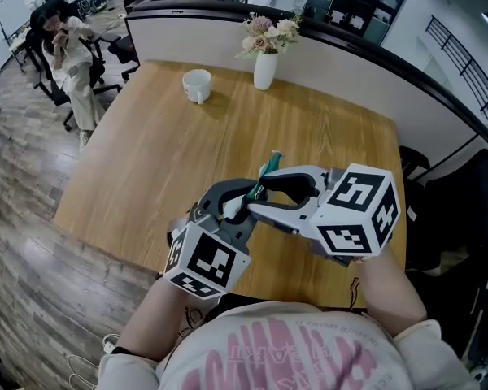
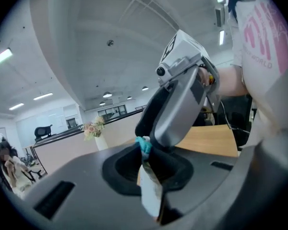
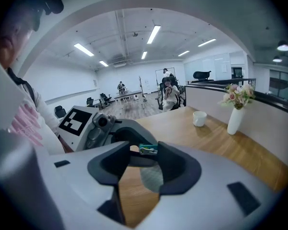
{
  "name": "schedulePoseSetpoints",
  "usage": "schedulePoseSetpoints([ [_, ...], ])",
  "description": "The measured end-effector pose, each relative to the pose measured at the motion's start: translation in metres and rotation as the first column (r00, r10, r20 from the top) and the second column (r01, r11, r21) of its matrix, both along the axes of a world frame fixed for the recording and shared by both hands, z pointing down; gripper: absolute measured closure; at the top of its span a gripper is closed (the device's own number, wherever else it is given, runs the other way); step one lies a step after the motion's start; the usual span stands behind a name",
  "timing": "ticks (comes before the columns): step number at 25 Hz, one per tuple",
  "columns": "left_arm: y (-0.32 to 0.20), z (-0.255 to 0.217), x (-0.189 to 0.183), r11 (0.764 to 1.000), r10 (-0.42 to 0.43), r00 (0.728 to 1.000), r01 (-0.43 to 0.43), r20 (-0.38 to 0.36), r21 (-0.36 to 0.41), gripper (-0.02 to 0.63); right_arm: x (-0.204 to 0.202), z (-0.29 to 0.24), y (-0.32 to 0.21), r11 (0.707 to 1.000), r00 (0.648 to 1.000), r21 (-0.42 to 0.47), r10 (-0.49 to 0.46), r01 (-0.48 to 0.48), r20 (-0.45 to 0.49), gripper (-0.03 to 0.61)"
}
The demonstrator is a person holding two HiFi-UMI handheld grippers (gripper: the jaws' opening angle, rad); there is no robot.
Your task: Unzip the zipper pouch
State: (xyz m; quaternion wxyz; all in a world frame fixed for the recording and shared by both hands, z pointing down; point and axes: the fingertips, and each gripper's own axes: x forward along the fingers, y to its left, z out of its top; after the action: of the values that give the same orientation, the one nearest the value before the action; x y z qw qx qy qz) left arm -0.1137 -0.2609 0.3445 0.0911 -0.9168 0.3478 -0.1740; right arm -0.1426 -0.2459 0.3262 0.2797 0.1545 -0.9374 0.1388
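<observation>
"Right gripper view: your right gripper (image 3: 146,154) has its black pads closed on the small teal zipper pull (image 3: 149,150)."
"Yes, and your left gripper (image 2: 150,172) clamps the flat, pale mesh pouch (image 2: 151,200) edge-on, over the smooth wooden table's (image 1: 146,161) near edge"

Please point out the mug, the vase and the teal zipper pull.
mug (image 1: 197,86), head view, on its white body.
vase (image 1: 265,70), head view, on its white body below the flowers.
teal zipper pull (image 3: 148,150), right gripper view, on the teal tab.
</observation>
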Motion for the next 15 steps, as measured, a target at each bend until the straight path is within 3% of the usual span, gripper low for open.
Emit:
schedulePoseSetpoints([
  [5, 0.006, 0.004, 0.007, 1.000, 0.013, 0.997, -0.015, 0.076, 0.024, 0.575, 0.009, 0.005, 0.000, 1.000, 1.000, -0.006, -0.004, 0.004, -0.019, 0.436],
  [11, 0.017, -0.007, 0.010, 0.996, 0.085, 0.994, -0.087, -0.072, -0.028, 0.577, 0.018, -0.009, 0.011, 0.995, 0.993, -0.086, -0.042, 0.052, 0.114, 0.465],
  [15, 0.016, -0.013, 0.007, 0.996, 0.073, 0.992, -0.077, -0.101, -0.035, 0.576, 0.025, -0.012, 0.011, 0.998, 0.992, -0.059, -0.029, 0.036, 0.122, 0.470],
])
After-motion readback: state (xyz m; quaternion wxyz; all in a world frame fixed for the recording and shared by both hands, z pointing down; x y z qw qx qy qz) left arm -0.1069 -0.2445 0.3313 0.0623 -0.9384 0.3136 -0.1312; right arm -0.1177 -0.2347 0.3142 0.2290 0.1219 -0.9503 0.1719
